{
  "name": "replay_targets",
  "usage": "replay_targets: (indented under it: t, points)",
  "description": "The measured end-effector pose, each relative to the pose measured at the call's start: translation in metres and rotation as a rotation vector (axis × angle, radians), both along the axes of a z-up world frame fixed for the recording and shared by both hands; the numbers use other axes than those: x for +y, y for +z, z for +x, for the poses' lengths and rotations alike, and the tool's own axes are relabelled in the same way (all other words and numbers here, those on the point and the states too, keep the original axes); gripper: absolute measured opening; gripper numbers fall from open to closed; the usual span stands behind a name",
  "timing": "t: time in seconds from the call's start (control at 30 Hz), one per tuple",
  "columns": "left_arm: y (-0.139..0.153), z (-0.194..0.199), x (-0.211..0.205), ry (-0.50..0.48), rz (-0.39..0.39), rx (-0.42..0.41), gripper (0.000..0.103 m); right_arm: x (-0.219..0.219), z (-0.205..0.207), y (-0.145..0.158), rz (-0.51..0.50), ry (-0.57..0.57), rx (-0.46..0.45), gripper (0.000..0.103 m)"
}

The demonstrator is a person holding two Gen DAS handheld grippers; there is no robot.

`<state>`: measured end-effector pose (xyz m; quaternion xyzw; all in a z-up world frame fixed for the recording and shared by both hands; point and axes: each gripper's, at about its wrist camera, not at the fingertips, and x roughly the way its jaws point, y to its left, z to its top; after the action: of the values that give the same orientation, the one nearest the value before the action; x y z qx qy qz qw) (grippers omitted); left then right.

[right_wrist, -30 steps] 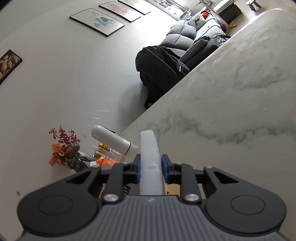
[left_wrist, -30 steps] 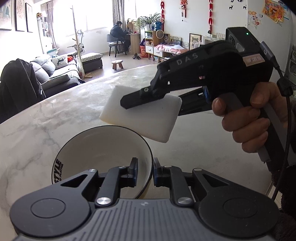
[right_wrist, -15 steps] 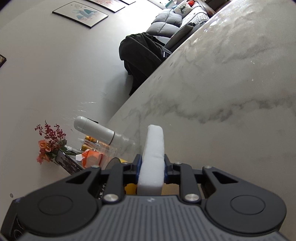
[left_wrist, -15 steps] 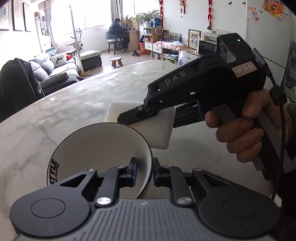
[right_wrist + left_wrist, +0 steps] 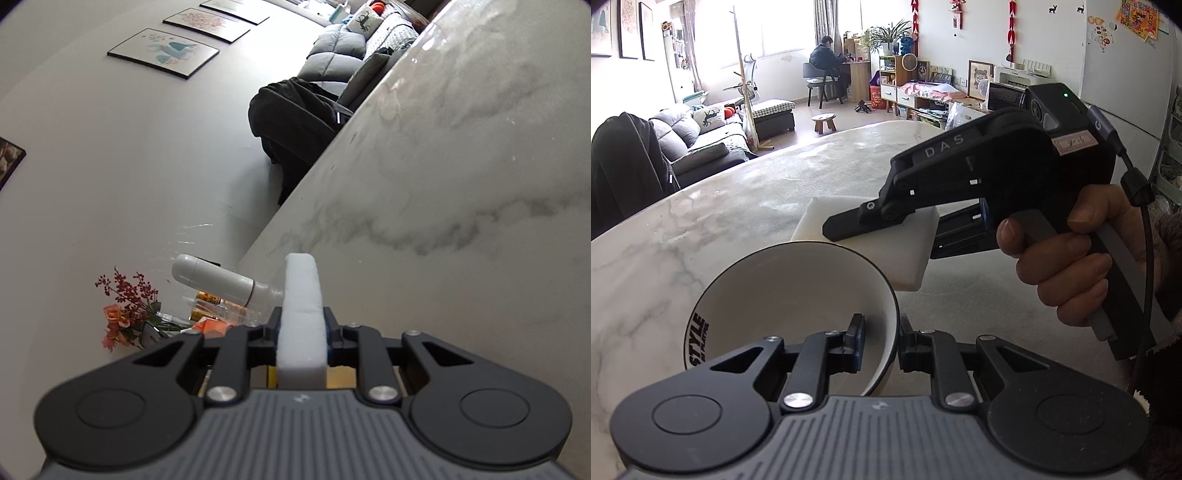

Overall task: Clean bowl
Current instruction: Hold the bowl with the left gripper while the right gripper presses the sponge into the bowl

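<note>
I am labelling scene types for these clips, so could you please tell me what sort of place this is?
Most likely the living and dining area of a home: a grey sofa with cushions, a marble table where the bowl is held, and a person at a desk by the window.

The left gripper (image 5: 881, 341) is seen from its own camera, angled downward, its jaws clamped across a bowl's rim (image 5: 892, 314): one finger (image 5: 857, 341) is set inside the wall, the other outside. The right gripper (image 5: 886, 225) is held out level from the right side of that view, rolled onto its side, its jaws pressed shut on a white sponge (image 5: 908, 254). The pistol handle is wrapped by the person's right hand (image 5: 1067, 266), one fingertip laid forward on the trigger bar, the others curled around the grip. A dark fuzzy sleeve (image 5: 1167, 258) is seen at the wrist.
</note>
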<state>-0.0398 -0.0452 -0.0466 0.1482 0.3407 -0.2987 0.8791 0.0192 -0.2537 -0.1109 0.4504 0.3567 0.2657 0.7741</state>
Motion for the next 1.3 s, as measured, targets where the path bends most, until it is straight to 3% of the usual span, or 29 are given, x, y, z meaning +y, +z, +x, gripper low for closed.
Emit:
replay_targets:
  t: [0.3, 0.63, 0.8, 1.07, 1.2, 1.3]
  points:
    - [0.000, 0.001, -0.002, 0.001, 0.003, -0.001, 0.019, 0.006, 0.003, -0.014, -0.025, 0.012, 0.046, 0.021]
    - [0.000, 0.000, -0.003, 0.002, 0.005, -0.005, 0.019, -0.003, -0.002, 0.009, 0.034, 0.004, -0.034, 0.021]
    - [-0.001, 0.000, -0.003, 0.006, 0.004, -0.007, 0.020, 0.001, 0.000, 0.004, 0.011, 0.004, -0.016, 0.022]
    - [0.005, 0.001, 0.002, 0.016, -0.005, -0.015, 0.027, 0.007, 0.002, -0.009, -0.030, 0.010, 0.026, 0.022]
    - [0.011, -0.006, 0.006, 0.025, -0.002, -0.034, 0.034, 0.005, 0.000, 0.000, -0.025, 0.001, -0.002, 0.022]
    - [0.016, -0.008, 0.009, 0.040, -0.010, -0.051, 0.045, 0.004, -0.002, 0.008, -0.014, -0.004, -0.034, 0.022]
